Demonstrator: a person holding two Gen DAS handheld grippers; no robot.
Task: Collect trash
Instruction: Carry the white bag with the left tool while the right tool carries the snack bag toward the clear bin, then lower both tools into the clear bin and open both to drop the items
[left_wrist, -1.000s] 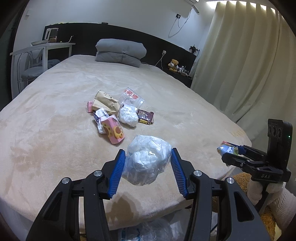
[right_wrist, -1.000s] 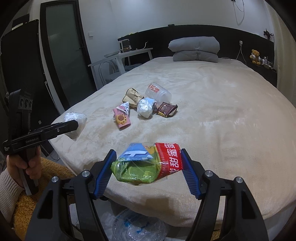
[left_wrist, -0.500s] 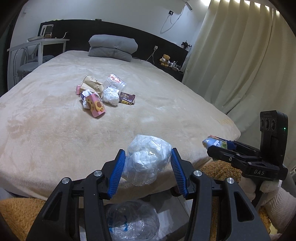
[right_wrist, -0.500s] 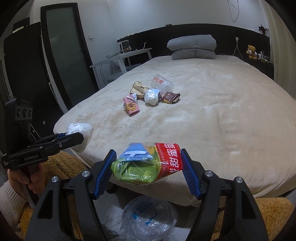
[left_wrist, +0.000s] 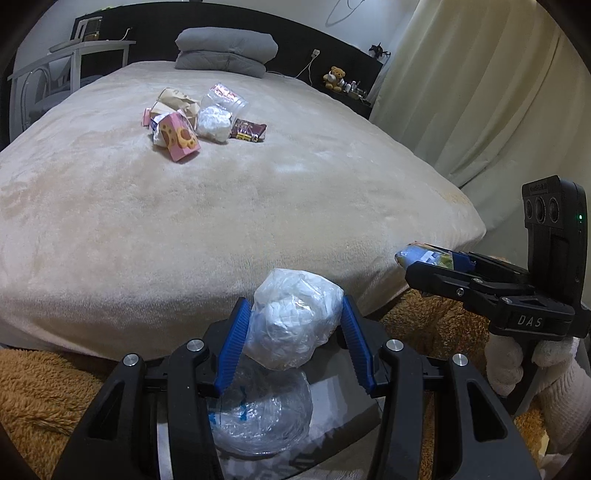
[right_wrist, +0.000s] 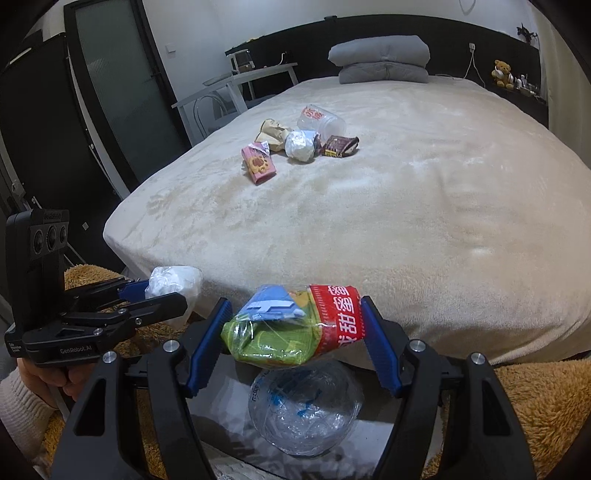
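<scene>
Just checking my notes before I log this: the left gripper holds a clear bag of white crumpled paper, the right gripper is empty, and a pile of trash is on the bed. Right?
Not quite: the right gripper is not empty. The right wrist view shows it clamped on a green and red snack wrapper. The left gripper does hold the clear bag of white crumpled paper, and the pile of trash is on the bed.

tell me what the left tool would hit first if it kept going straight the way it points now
Probably the clear crumpled plastic bag below, past the white wad in clear plastic gripped by the left tool; depth is uncertain, so it could meet the beige bed edge.
</scene>
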